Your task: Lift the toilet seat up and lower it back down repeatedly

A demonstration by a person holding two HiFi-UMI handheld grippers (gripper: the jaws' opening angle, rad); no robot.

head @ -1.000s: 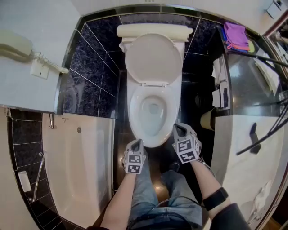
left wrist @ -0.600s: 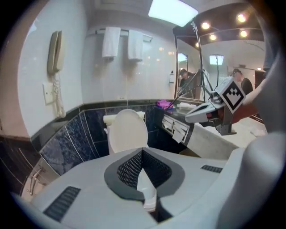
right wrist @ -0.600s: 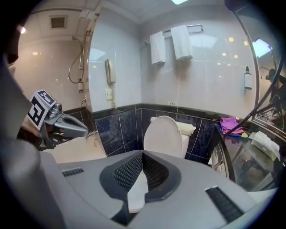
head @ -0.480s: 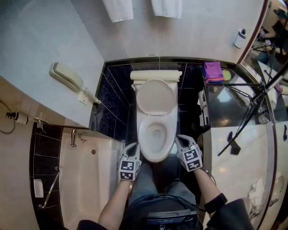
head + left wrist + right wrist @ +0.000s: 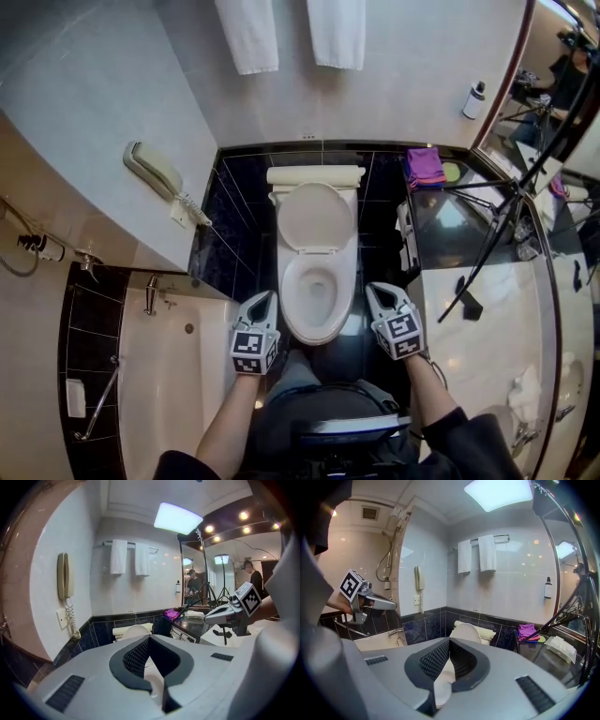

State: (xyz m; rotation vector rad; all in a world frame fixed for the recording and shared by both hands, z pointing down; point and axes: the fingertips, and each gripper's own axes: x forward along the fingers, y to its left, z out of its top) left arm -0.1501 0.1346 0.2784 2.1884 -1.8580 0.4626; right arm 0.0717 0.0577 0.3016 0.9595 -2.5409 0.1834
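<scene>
Holding left gripper [image 5: 264,297] and right gripper [image 5: 373,290] closed on nothing, I see one bowl [image 5: 318,330] between and ahead of the jaws, water inside, seat [image 5: 317,217] raised, two towels [image 5: 247,33] beyond.

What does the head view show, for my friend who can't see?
An open white toilet seen from above, with the left gripper and the right gripper held shut beside its bowl, touching nothing. Bathtub left, counter right.

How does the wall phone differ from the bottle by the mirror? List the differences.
The wall phone is cream and elongated, and a coiled cord hangs from it. The bottle is white, dark-capped and has no cord. The phone hangs on the left wall and the bottle is upright at the back wall. Both are pale.
</scene>
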